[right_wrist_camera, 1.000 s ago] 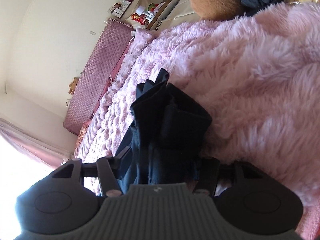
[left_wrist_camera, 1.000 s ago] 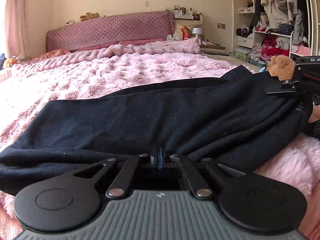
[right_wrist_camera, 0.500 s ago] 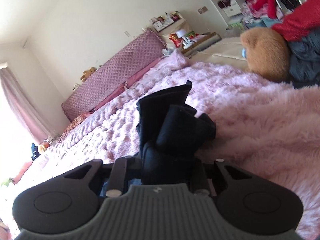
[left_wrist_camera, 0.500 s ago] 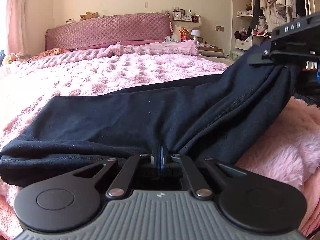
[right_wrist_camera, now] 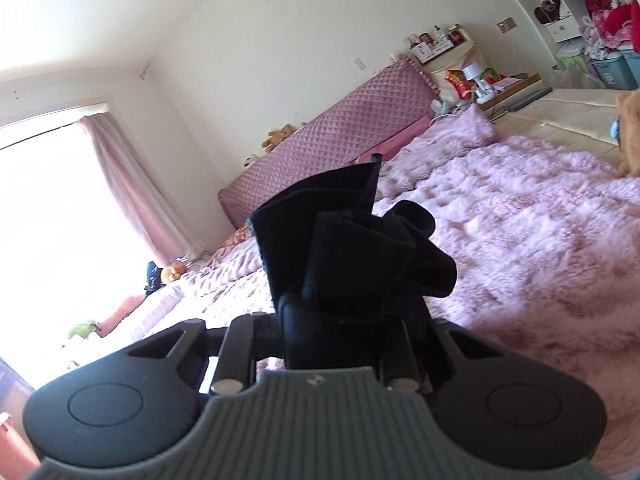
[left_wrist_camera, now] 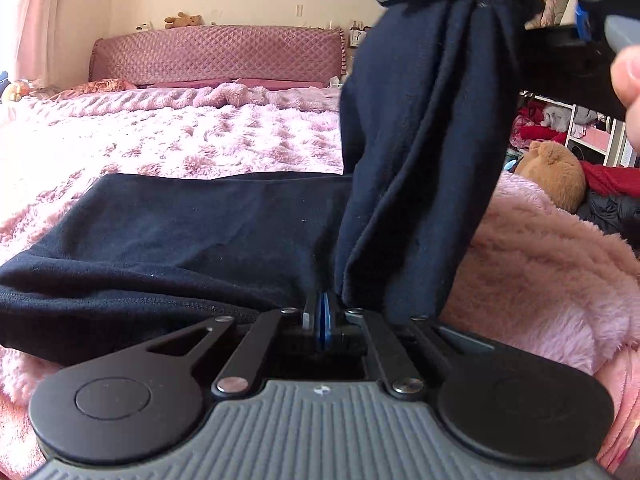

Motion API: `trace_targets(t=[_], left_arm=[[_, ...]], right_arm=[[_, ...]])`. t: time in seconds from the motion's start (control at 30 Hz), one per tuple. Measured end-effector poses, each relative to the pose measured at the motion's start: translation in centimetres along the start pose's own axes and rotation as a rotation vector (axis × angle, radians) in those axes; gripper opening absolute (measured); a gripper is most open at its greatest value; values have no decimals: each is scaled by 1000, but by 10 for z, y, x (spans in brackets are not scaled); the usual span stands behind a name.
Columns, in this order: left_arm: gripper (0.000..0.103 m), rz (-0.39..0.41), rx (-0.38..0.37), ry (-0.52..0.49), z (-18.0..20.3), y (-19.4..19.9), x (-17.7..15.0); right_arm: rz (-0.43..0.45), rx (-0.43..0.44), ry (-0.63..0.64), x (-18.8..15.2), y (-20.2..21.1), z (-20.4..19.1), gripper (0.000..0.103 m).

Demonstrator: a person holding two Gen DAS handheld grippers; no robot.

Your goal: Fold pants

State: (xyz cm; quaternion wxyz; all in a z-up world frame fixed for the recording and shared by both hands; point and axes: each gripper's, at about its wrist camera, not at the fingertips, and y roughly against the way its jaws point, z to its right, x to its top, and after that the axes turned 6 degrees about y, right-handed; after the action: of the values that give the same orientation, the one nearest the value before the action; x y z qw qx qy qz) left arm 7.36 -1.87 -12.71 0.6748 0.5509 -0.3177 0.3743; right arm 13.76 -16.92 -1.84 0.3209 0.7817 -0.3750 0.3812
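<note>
Jaws of both grippers are clamped on the pants (left_wrist_camera: 192, 236): the left gripper (left_wrist_camera: 321, 312) pins the near edge on the bed (left_wrist_camera: 200, 136), while the right gripper (right_wrist_camera: 344, 312) holds one bunched end raised above, ready to carry across toward the flat end lying left.

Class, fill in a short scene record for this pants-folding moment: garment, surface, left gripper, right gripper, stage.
garment: dark pants, part flat, part lifted
surface: pink fluffy blanket on a bed
left gripper: shut, low at the near edge of the pants
right gripper: shut on bunched pants fabric, held above the bed
stage: one end raised, fold not yet laid down
</note>
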Motion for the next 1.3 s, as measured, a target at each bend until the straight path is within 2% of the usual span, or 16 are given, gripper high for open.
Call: trace_targets(t=[0.23, 0.3, 0.4, 0.53, 0.6, 0.67, 0.77, 0.8, 0.93, 1.0, 1.07, 1.17, 1.3], left_arm=[[4, 29, 0, -42, -1, -1, -5], [5, 23, -8, 3, -7, 0, -4], [7, 3, -26, 15, -14, 6, 5], [13, -64, -57, 93, -34, 16, 17], [19, -96, -80, 138, -46, 26, 24], [32, -121, -126, 175, -59, 39, 28], [48, -73, -176, 268, -91, 78, 34], [49, -44, -164, 286, -101, 90, 35], [50, 76, 37, 338, -144, 134, 39], [50, 108, 123, 348, -163, 146, 41], [50, 143, 214, 367, -182, 157, 45], [50, 182, 298, 439, -208, 172, 45], [50, 195, 341, 542, -237, 193, 40]], right_arm=[[-156, 172, 76, -4, -36, -43, 19], [-205, 198, 104, -5, -48, -54, 19], [-272, 231, 141, -4, -61, -68, 19], [-296, 252, 179, -1, -71, -80, 19], [-298, 248, 188, -1, -74, -84, 19], [-303, 241, 201, -5, -75, -87, 19], [-316, 230, 228, -10, -83, -97, 19], [-323, 228, 241, -13, -85, -101, 19], [-362, 227, 336, -33, -95, -122, 19], [-382, 200, 419, -50, -101, -137, 19], [-388, 126, 516, -71, -108, -151, 19], [-378, -54, 703, -110, -121, -175, 19], [-356, -309, 1026, -173, -140, -208, 20]])
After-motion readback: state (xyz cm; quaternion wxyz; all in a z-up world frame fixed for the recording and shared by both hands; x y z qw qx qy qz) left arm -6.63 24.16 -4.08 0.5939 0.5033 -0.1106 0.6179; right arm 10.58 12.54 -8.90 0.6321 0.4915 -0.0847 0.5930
